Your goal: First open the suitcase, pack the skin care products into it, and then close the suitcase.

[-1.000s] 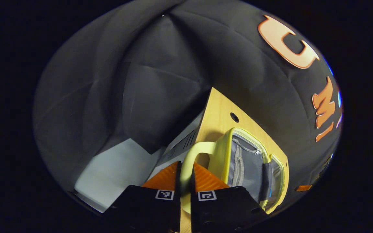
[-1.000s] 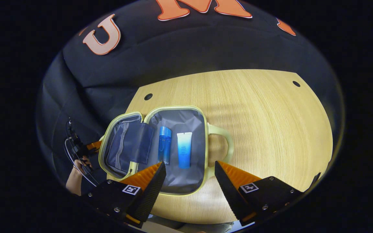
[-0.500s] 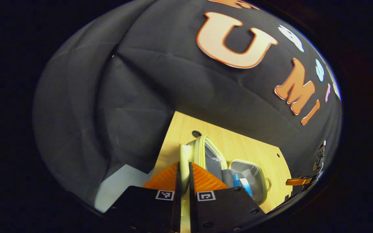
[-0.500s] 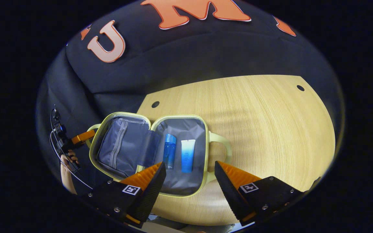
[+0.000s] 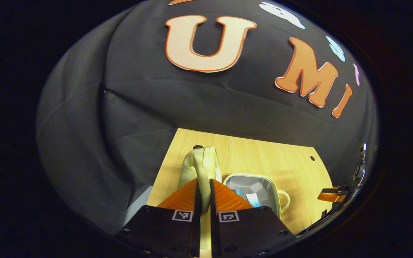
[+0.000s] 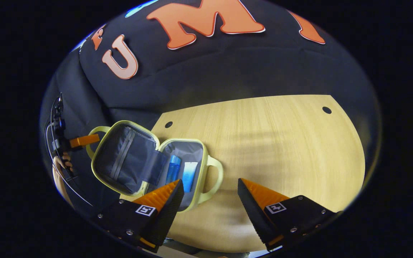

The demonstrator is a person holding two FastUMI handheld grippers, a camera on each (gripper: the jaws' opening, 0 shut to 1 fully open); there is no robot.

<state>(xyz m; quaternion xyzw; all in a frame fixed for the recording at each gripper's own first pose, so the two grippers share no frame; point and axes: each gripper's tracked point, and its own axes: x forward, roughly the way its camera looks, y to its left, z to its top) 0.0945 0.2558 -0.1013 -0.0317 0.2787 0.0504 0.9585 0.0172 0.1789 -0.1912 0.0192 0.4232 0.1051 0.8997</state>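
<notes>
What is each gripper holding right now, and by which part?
Left gripper is shut on the lid handle of the suitcase. Right gripper is open, holding nothing.

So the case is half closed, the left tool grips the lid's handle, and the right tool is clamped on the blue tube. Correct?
Not quite. The right tool is open and holds nothing; the right gripper view shows the blue tube lying inside the suitcase beside the blue bottle. The rest stands: the left tool grips the lid's handle, lid partly raised.
</notes>
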